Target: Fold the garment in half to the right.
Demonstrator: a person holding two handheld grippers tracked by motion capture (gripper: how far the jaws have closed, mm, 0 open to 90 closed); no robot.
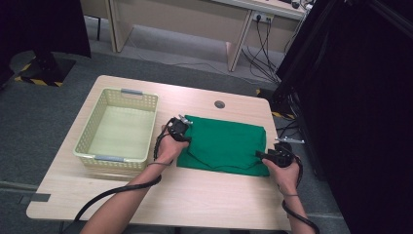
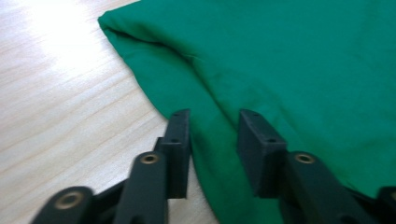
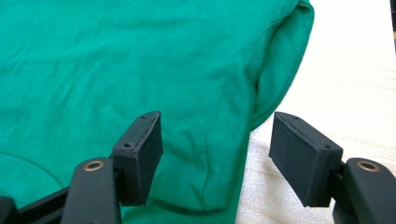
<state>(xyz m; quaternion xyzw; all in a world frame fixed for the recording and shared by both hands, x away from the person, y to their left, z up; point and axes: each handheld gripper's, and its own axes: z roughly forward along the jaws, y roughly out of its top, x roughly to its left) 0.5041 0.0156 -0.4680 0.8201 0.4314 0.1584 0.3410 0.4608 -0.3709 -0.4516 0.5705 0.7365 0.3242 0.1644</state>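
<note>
A folded green cloth (image 1: 225,140) lies flat on the wooden table (image 1: 204,195), right of centre. My left gripper (image 1: 186,138) sits at the cloth's left edge. In the left gripper view its jaws (image 2: 212,119) stand a little apart over the cloth (image 2: 289,60), with the hem between them and no visible pinch. My right gripper (image 1: 263,156) is at the cloth's near right corner. In the right gripper view its jaws (image 3: 217,123) gape wide, straddling the folded edge of the cloth (image 3: 116,60) without touching it.
A pale yellow-green plastic basket (image 1: 85,139) stands empty on the table's left half. A round cable hole (image 1: 219,104) lies behind the cloth. A black curtain (image 1: 360,117) hangs close to the table's right edge. A desk with cables stands beyond.
</note>
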